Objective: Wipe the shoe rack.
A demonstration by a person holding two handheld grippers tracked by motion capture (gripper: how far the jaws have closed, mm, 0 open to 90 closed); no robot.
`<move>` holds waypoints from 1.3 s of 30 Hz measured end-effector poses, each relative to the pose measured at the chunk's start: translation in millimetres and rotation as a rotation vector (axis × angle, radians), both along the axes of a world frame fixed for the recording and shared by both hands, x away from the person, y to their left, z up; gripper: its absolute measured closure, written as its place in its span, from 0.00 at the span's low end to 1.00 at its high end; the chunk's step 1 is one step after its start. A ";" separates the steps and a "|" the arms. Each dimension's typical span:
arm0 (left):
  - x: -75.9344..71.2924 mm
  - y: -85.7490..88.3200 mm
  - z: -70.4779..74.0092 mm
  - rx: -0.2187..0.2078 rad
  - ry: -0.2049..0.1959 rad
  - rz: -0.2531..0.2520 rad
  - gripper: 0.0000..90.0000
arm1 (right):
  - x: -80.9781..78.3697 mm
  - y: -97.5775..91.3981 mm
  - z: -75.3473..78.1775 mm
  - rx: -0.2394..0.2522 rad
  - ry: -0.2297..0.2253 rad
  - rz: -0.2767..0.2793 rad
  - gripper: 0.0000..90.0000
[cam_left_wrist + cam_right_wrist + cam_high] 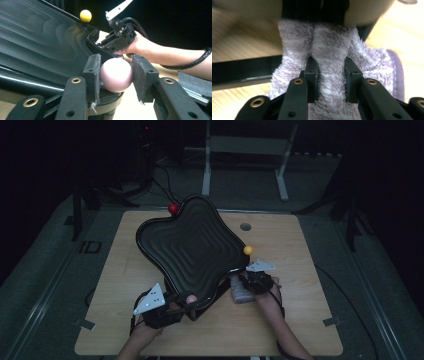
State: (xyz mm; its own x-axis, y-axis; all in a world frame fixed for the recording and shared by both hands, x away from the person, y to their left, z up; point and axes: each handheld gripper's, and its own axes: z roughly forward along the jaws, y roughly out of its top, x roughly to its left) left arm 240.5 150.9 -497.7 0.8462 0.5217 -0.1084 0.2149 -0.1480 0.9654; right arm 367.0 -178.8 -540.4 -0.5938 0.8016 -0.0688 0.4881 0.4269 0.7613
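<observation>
A black, wavy four-lobed tray (192,245) is tilted up over the wooden table, its near corner raised. My left gripper (187,302) is at that corner, shut on the tray's pink ball knob (116,75), with a pad on each side of it (116,58). A yellow knob (248,250) (85,15) sits on the right lobe and a red knob (173,209) on the far lobe. My right gripper (239,282) is shut on a fluffy purple cloth (332,42) (240,295), which presses against the tray's dark edge at the right near side (330,61).
The wooden table (300,320) has a round hole (245,226) behind the tray. A white metal frame (245,150) and cables lie on the dark floor beyond the far edge. The person's right hand (140,46) is close beside my left gripper.
</observation>
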 end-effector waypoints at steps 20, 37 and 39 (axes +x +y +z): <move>-0.6 -1.1 -0.5 -0.002 -0.005 0.001 0.67 | -45.9 52.0 -3.1 0.046 0.058 0.208 0.82; -0.5 -0.1 0.2 0.000 0.003 -0.001 0.67 | -80.4 97.9 -3.1 0.042 0.052 0.429 0.82; -0.5 0.1 0.3 0.001 0.004 -0.001 0.67 | -78.7 96.9 -3.0 0.037 0.053 0.427 0.82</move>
